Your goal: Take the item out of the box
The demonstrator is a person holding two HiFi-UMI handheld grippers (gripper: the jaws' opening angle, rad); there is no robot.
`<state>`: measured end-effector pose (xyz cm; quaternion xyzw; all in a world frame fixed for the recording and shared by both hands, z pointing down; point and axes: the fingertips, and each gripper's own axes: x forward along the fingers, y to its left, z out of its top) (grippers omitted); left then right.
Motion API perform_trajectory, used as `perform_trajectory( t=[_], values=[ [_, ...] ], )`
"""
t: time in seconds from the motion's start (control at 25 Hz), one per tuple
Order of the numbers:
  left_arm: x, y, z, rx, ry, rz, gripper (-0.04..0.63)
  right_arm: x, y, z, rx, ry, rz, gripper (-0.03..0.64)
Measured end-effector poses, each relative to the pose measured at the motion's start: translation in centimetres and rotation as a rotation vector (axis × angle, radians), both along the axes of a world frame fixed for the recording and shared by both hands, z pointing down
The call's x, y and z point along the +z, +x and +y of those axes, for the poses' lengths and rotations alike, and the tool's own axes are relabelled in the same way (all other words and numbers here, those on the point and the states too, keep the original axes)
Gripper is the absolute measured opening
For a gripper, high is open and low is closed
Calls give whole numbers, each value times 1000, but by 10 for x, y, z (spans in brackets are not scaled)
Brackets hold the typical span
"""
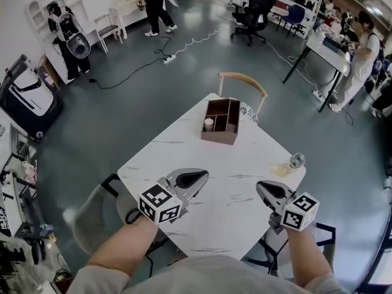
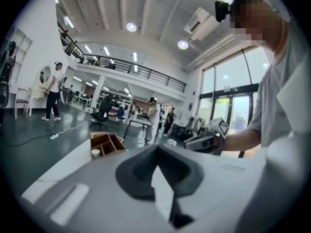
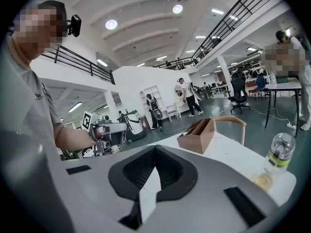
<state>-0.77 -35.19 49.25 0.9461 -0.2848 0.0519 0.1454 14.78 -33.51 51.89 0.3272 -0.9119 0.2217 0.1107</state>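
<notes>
Wooden divided box [image 1: 218,137] at 12 o'clock on marble-look table [image 1: 184,158], white cup [image 1: 209,124] inside. Left gripper [image 1: 197,176] at 7, right gripper [image 1: 264,187] at 5; both jaws together, empty.

The box [image 1: 218,136] is brown, the table [image 1: 184,158] white with grey veins, the cup [image 1: 209,124] white.
</notes>
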Motion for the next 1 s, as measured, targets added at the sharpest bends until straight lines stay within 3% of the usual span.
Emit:
perform_trajectory(
  t=[0.24, 0.48, 0.72, 1.0],
  values=[
    [16, -9, -53, -48, 19, -105, 6, 8, -14, -28, -47, 29, 9, 8],
    [44, -9, -118, -32, 48, -288, 12, 18, -21, -51, -60, 37, 3, 8],
    [81, -3, -172, -9, 51, -442, 82, 35, -34, -73, -75, 28, -11, 8],
    [123, 4, -229, 66, 71, -678, 149, 55, -49, -93, -94, 7, -28, 8]
  ],
)
